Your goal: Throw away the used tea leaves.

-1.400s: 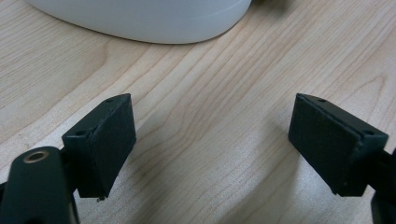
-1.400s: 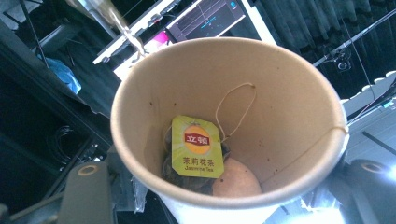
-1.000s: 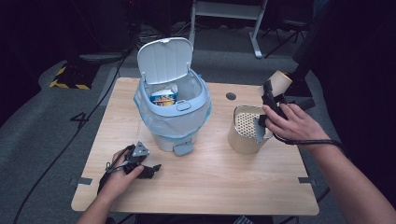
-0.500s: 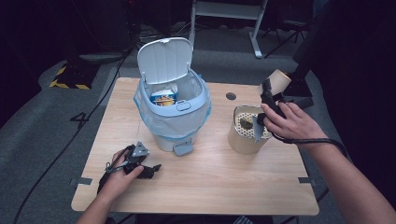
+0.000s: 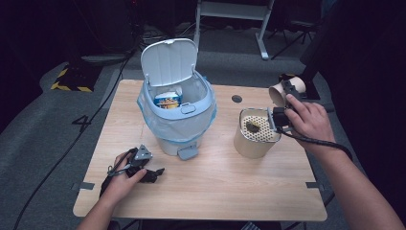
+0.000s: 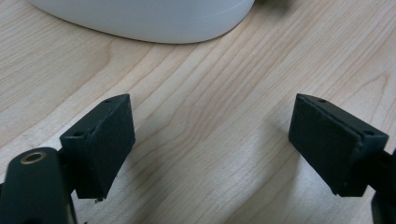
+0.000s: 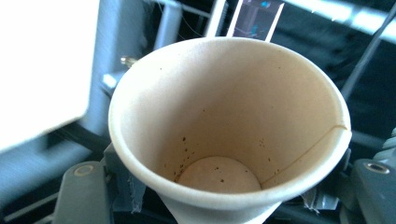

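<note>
Nearest you, your left gripper [image 5: 152, 173] lies low on the pale wooden table [image 5: 215, 191], just in front of the pedal bin [image 5: 177, 120] and a little to its left. Its blocky matte black jaws stand wide apart with nothing between them but straight blond grain; in the left gripper view the smooth, rounded white base of the bin [image 6: 140, 18] curves just beyond them.

The bin itself is a rounded pale blue plastic tub with a clear liner folded over its rim, a small foot pedal [image 5: 187, 152] at the front and its flat lid [image 5: 168, 61] tipped up at the back. A printed carton [image 5: 167, 100] sits inside.

To the right of the bin stands a tan cylinder [image 5: 253, 139], its top a perforated, dotted sieve plate with a dark clump [image 5: 253, 127] lying on it.

Just beyond and to the right of that cylinder, your right gripper [image 5: 286, 91] is closed on a paper cup [image 5: 280, 91], tipped so its mouth faces back toward you. The jaws have just been easing open a touch, yet the cup's narrow base is clamped between them. In the right gripper view the paper cup [image 7: 224, 130] is a cream cone with a rolled lip, a side seam and dark flecks speckling its inner wall.
</note>
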